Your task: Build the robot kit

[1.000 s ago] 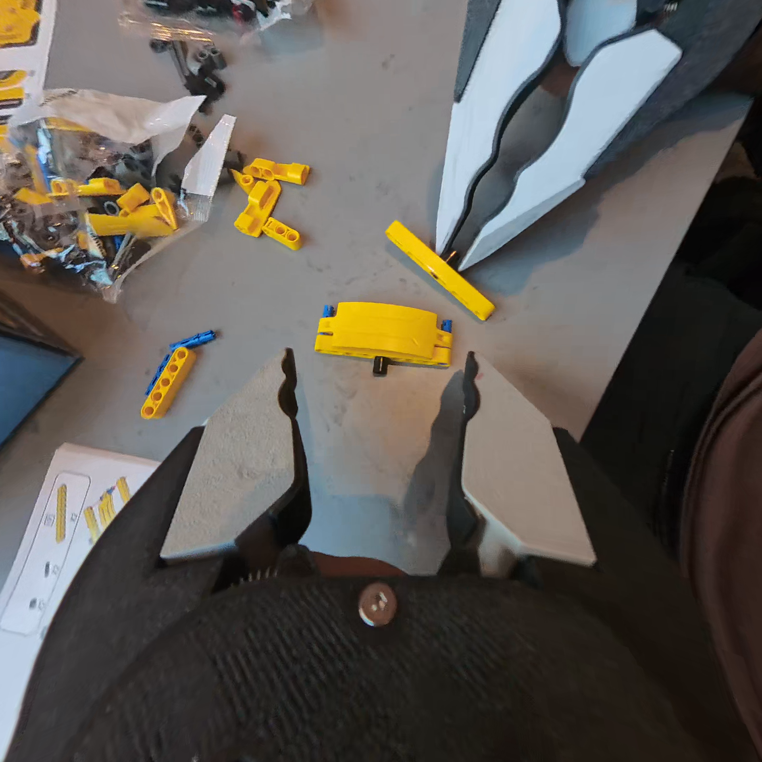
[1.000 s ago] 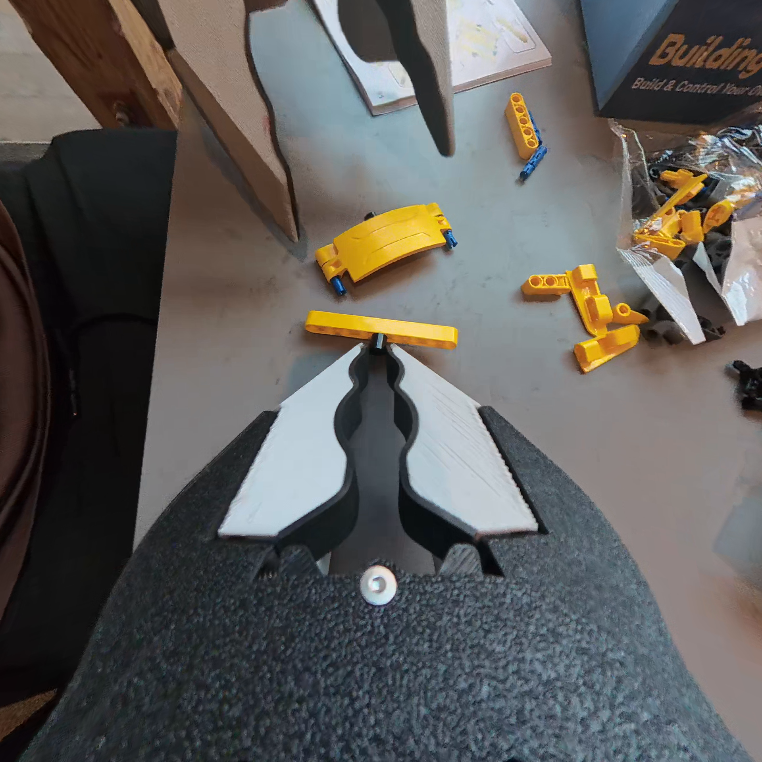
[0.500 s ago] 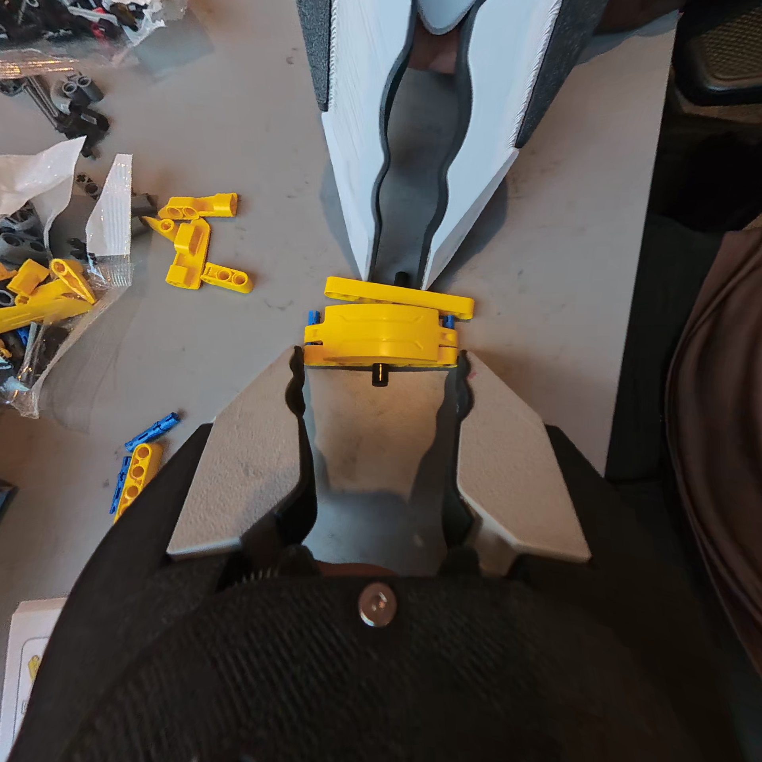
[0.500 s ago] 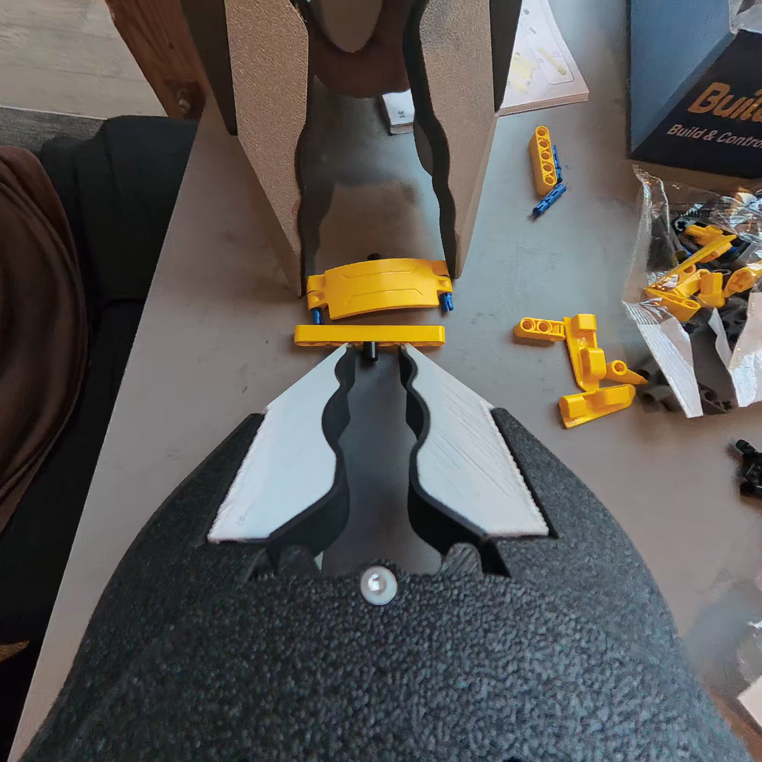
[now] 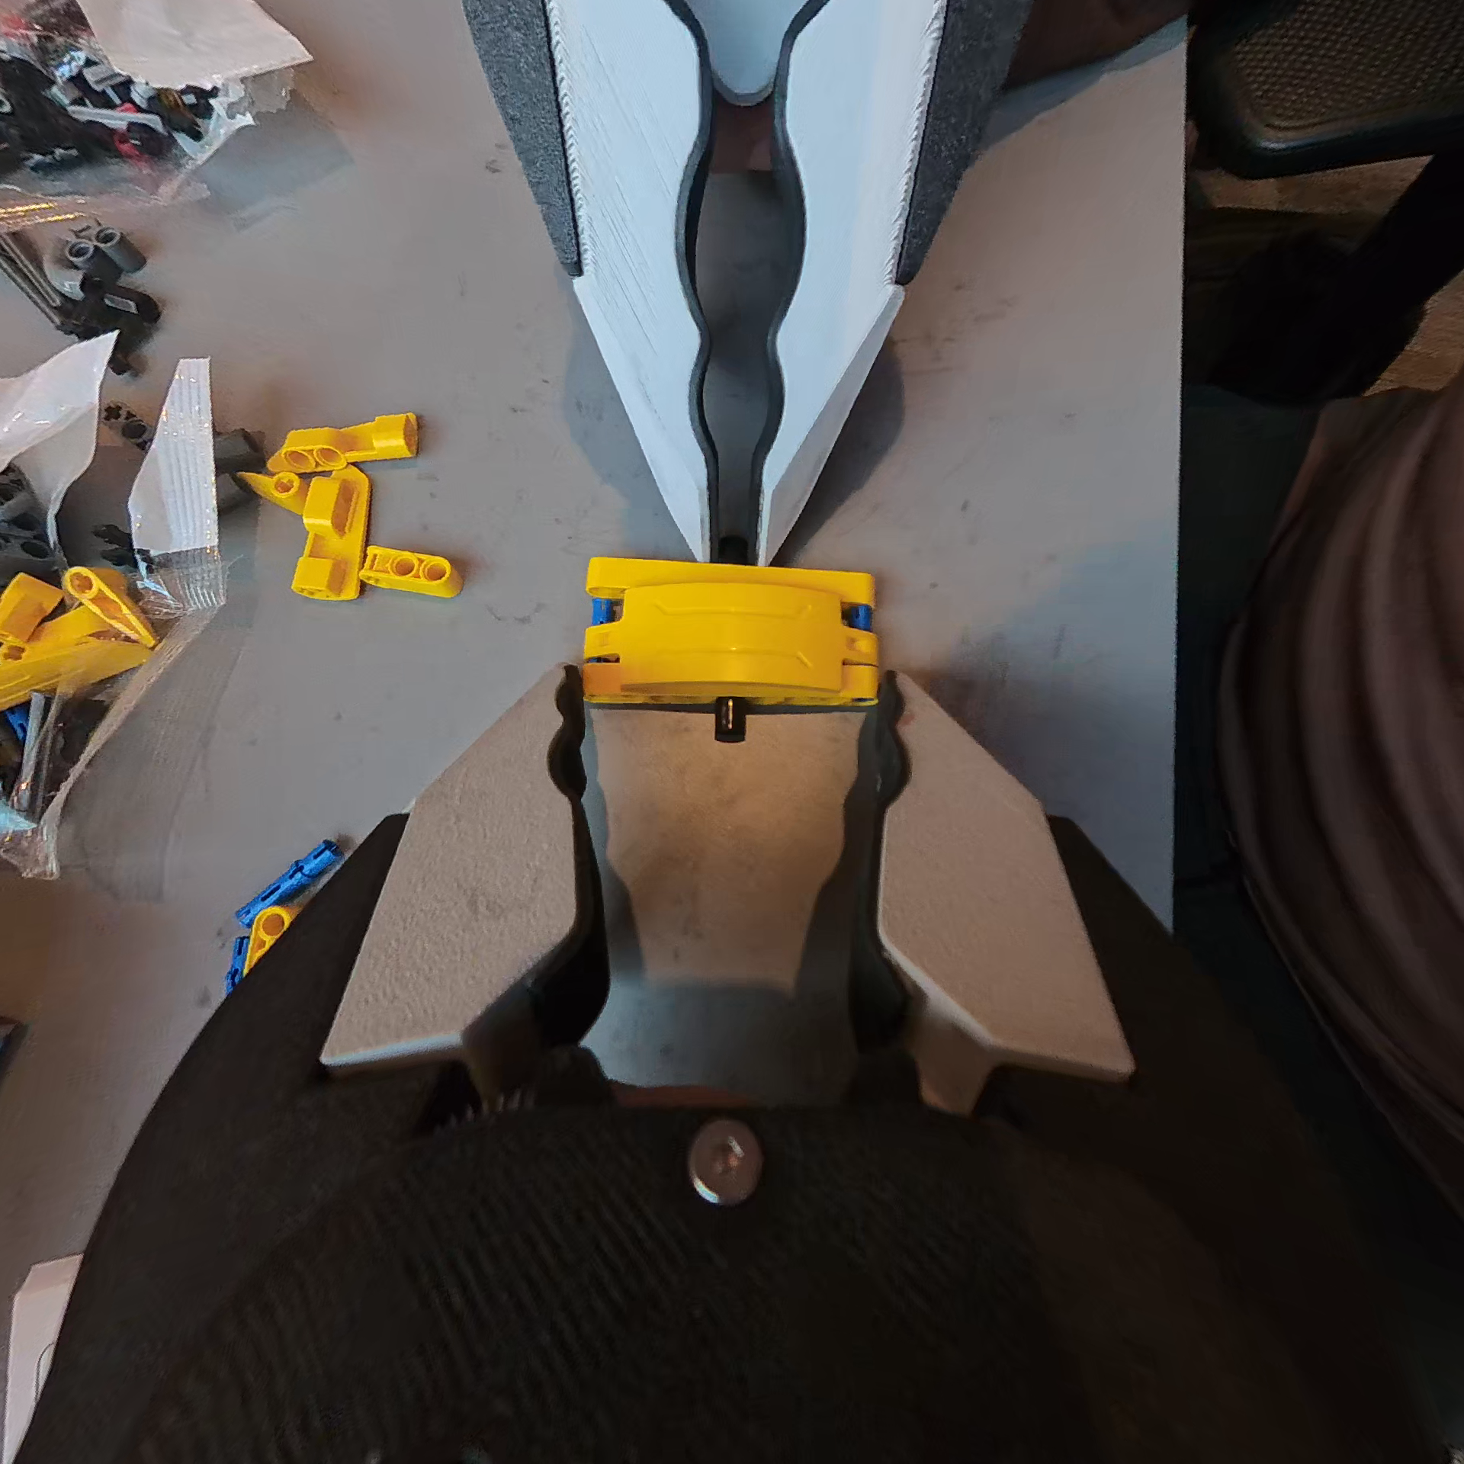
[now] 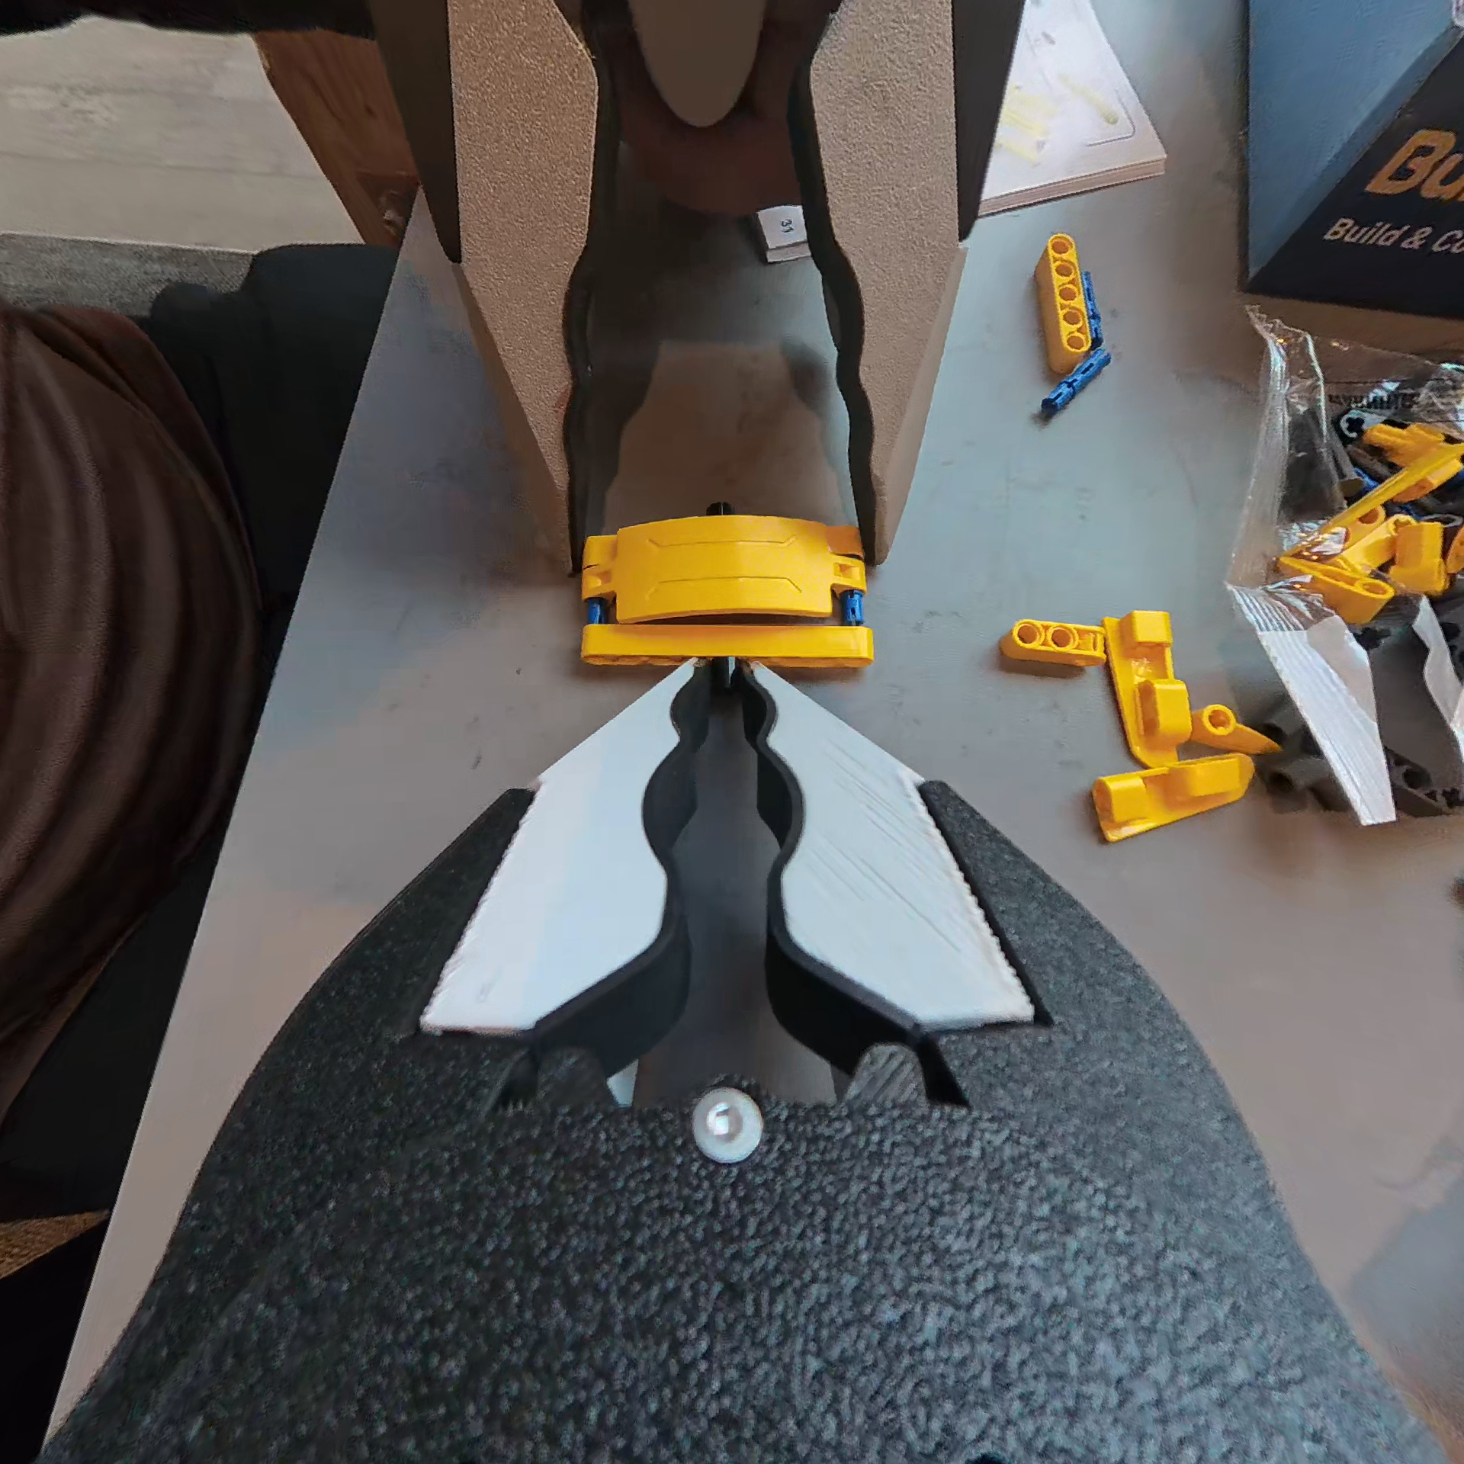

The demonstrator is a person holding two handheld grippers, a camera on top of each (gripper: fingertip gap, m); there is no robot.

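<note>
— Left gripper (image 5: pixel 727 689): how does it stand?

— Jaws wide apart, tips flanking the two ends of the yellow curved panel (image 5: pixel 729 642) on the grey table (image 5: pixel 1030 515) (touching or a hair off, I can't tell). It sits square to the panel, which I judge the sound way to brace it.

— And the right gripper (image 6: pixel 721 669)?

— Nearly together, pinching the black pin (image 6: pixel 719 675) that sticks out of the yellow beam (image 6: pixel 727 643). The beam lies parallel to the panel, with the blue pins (image 6: pixel 594 610) bridging the gap. So thin a hold would twist easily, I think.

— Any writing?

— A dark blue box (image 6: pixel 1347 119) at far right bears orange and white lettering, and the booklet (image 6: pixel 1069 103) has a small numbered corner.
</note>
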